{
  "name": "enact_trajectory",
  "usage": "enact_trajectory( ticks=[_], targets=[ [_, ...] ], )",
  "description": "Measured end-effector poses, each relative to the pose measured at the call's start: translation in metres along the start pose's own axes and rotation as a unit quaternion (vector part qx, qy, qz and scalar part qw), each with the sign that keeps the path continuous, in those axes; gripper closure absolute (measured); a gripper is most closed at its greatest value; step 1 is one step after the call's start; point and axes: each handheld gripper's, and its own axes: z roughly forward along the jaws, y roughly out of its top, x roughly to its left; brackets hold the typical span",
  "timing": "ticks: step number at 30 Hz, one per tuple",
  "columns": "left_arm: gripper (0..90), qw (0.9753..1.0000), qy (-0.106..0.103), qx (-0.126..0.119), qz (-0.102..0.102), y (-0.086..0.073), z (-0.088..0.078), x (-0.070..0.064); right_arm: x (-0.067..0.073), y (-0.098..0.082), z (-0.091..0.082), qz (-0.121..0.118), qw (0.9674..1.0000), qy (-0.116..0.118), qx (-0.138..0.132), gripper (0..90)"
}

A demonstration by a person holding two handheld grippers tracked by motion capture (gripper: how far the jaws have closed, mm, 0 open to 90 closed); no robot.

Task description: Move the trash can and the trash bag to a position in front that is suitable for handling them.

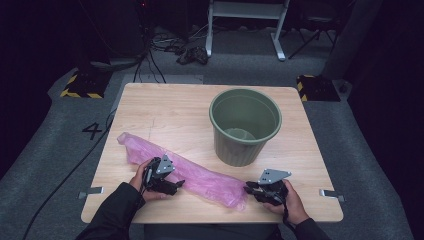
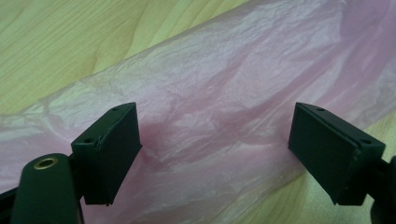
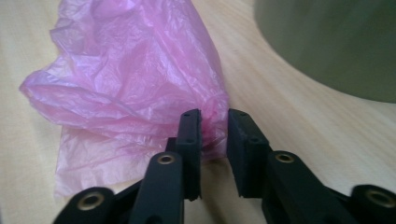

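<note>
Two hands enter from the near table edge in the high view, each holding a black gripper. Between them a long pink bag (image 1: 185, 172) lies flat and crumpled on the table (image 1: 165, 107), running slantwise from the far left toward the near right. On the left, the left gripper (image 1: 172, 187) rests at the bag's middle; seen through its own camera, its jaws stand wide apart with the pink film (image 2: 219, 116) spread beneath and between them, and the pads press on nothing. On the right, the right gripper (image 1: 250, 188) meets the bag's bunched near end. Its own camera shows the two jaws drawn close, a narrow gap left between them, with a fold of the bag (image 3: 130, 88) tucked into that gap; whether the pads actually pinch the film cannot be told. Beyond the bag, a green bucket (image 1: 245, 125) stands upright on the table's right half, apart from the plastic and just past the right gripper. Past the far table edge, cables and a white frame sit on grey floor.
</note>
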Motion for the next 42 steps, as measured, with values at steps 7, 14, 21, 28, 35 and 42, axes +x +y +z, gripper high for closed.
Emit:
enact_trajectory(
  ticks=[7,14,21,28,35,42],
  targets=[
    [15.9,0.9997,-0.016,0.001,0.02,0.01,-0.001,0.0,-0.016,0.001,0.002,0.017,0.9995,-0.026,-0.002,84.4],
    [16.1,0.9972,-0.044,0.033,0.05,0.021,0.015,-0.003,-0.035,0.003,0.004,0.031,0.9986,-0.043,-0.002,86.9],
    [15.6,0.9974,-0.063,0.028,0.024,0.019,0.019,0.008,-0.054,0.0,0.001,0.053,0.9968,-0.06,-0.003,89.7],
    [17.9,0.9967,-0.078,0.021,0.011,0.016,0.02,0.016,-0.064,-0.003,0.001,0.065,0.9954,-0.069,-0.013,65.9],
    [49.5,0.997,-0.075,0.017,0.01,0.017,0.015,0.019,-0.083,-0.014,-0.014,0.107,0.9891,-0.098,-0.024,43.1],
    [73.5,0.9977,-0.064,0.013,0.019,0.019,0.015,0.015,-0.1,-0.03,-0.028,0.141,0.9813,-0.128,-0.029,42.2]
  ],
)
